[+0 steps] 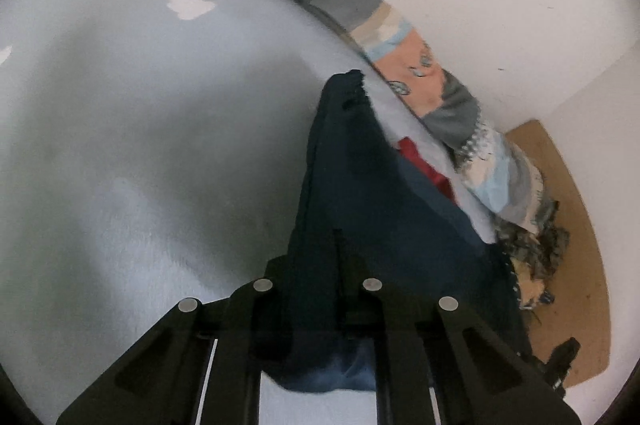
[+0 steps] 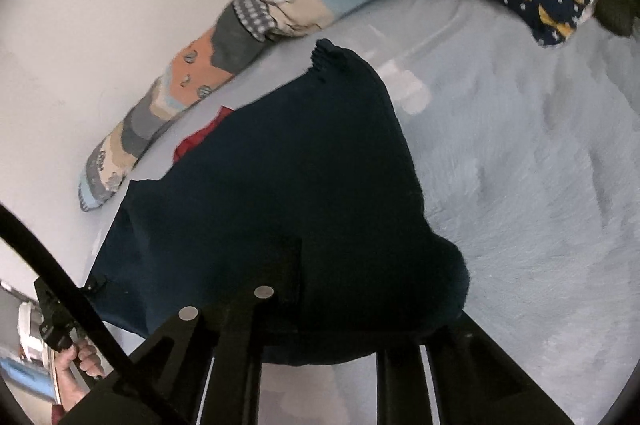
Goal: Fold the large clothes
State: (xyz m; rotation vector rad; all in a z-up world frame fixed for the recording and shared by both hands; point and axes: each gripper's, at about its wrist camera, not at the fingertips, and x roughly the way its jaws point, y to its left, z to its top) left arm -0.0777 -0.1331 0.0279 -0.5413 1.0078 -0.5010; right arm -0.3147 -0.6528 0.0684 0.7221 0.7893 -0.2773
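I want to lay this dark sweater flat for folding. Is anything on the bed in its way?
Nothing visible lies on the open blue bedsheet. The dark sweater hangs from both hand-held grippers. A red garment sits beside it near the wall, and a patchwork blanket lines the wall edge.

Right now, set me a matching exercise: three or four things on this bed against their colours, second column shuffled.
Things:
1. knitted garment held by the grippers
2. fleecy bed cover
3. cloth peeking from under the garment
4. star-dotted pillow

Colours:
A. red
B. navy with yellow
C. dark navy
D. pale blue

Pairs: 1-C, 2-D, 3-A, 4-B
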